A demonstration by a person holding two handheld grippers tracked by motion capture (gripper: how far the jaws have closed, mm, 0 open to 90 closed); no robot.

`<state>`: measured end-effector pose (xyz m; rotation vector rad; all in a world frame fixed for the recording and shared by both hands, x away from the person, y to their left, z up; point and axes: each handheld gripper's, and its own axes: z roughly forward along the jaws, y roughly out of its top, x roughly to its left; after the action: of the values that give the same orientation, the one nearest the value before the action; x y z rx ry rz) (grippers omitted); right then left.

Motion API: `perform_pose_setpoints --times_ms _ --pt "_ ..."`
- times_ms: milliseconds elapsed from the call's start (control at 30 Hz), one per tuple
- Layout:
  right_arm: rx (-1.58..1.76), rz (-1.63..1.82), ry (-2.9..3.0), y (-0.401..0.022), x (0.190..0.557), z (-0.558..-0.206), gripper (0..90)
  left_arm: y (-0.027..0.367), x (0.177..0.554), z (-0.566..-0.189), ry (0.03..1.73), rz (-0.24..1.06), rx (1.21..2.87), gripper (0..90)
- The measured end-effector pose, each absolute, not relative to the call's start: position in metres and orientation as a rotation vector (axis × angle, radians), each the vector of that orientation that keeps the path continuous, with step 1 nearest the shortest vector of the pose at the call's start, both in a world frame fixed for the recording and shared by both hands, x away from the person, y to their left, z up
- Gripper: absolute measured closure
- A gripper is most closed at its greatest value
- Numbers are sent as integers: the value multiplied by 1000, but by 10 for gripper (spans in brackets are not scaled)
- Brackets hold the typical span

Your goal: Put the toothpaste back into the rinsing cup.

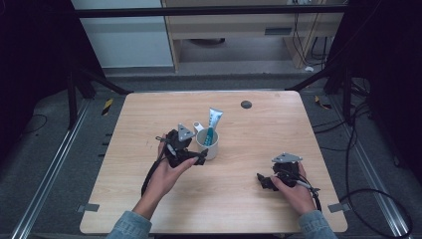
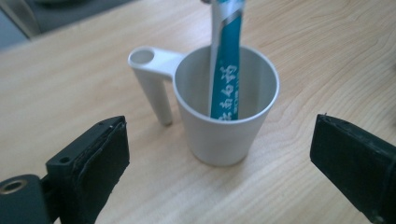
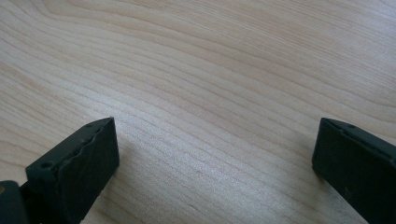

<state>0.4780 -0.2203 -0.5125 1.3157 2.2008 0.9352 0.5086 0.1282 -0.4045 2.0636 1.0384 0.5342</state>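
I am keeping the left gripper (image 1: 201, 158) just beside the white cup (image 1: 208, 144), a little left of the centre of the high view. Its jaws are standing wide and released, with nothing pressed between them; the cup is sitting a little ahead of the pads, in the middle of the left gripper view. The toothpaste tube (image 1: 212, 125) is standing upright in the cup and leaning on the far rim, I think because it is too long to lie inside. The cup handle (image 2: 152, 81) is pointing to the upper left of that view, away from my jaws, so it is not blocking them.

The right gripper (image 1: 263, 180) is resting low at the lower right of the high view, also released, over bare table (image 3: 224, 84). A small dark disc (image 1: 246, 104) is lying far behind, well apart.
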Motion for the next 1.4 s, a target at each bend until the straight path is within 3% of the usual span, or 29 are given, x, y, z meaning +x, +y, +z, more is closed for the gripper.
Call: perform_pose_setpoints --times_ms 967,1400 --pt "1333 929 2186 -221 479 -513 7 235 504 -414 1162 547 2198 61" --pt "1332 929 2186 -221 479 -513 7 286 501 -456 1276 488 2297 55"
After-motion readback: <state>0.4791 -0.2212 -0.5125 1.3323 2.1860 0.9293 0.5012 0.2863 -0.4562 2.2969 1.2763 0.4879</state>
